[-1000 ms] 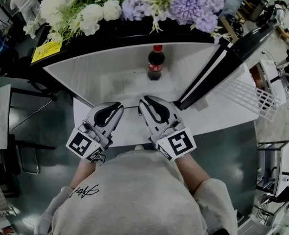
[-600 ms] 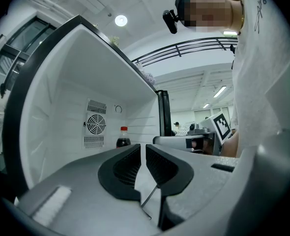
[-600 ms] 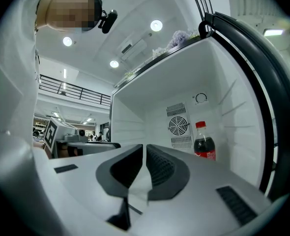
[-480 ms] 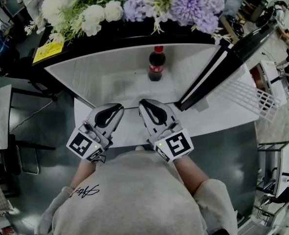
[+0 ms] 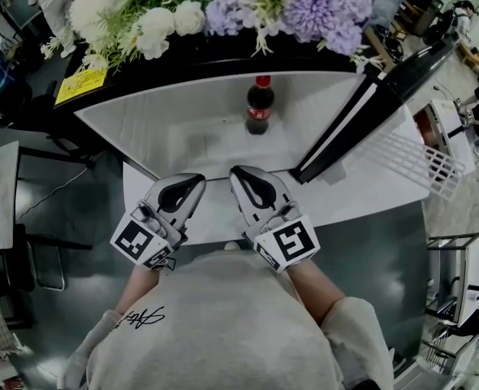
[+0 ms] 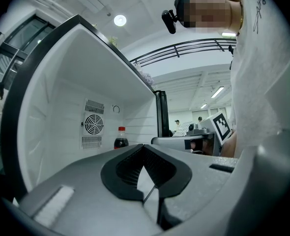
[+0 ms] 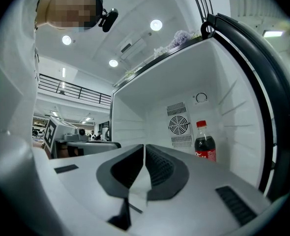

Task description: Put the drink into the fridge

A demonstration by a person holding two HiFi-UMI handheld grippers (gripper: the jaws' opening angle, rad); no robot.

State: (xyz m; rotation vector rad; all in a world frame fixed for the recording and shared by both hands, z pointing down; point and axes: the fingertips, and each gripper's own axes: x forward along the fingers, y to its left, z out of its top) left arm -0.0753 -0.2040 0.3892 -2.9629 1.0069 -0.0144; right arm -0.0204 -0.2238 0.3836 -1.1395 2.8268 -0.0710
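Bottle of cola, the drink (image 5: 258, 104), stands upright on the white floor of the open fridge (image 5: 166, 132), far inside and right of centre, with nothing touching it; the right gripper view shows it just in front of the back wall, to the right of the round fan grille (image 7: 178, 125). Both tongs are well apart from it, held side by side at the near lip of the fridge, close to the person's chest. The left gripper (image 5: 199, 179) has its dark pads pressed together at the tips and nothing between them, and the right gripper (image 5: 236, 171) is likewise clenched on nothing, its two pads meeting along a thin seam. The fridge door (image 5: 386, 96) hangs wide open on the right, its white shelf rack (image 5: 418, 165) facing up toward the head view, and a row of white and purple flowers (image 5: 223, 6) sits on top at the far side. Judged from how things lie, the placing itself looks finished: the drink is in and let go, and the hands are clear of the cavity. What seems left is to shut the door. That would call for the right gripper to travel out to the right, meet the door's free edge or its inner face, and swing it leftward across the opening, with both tongs kept clear of the closing gap.
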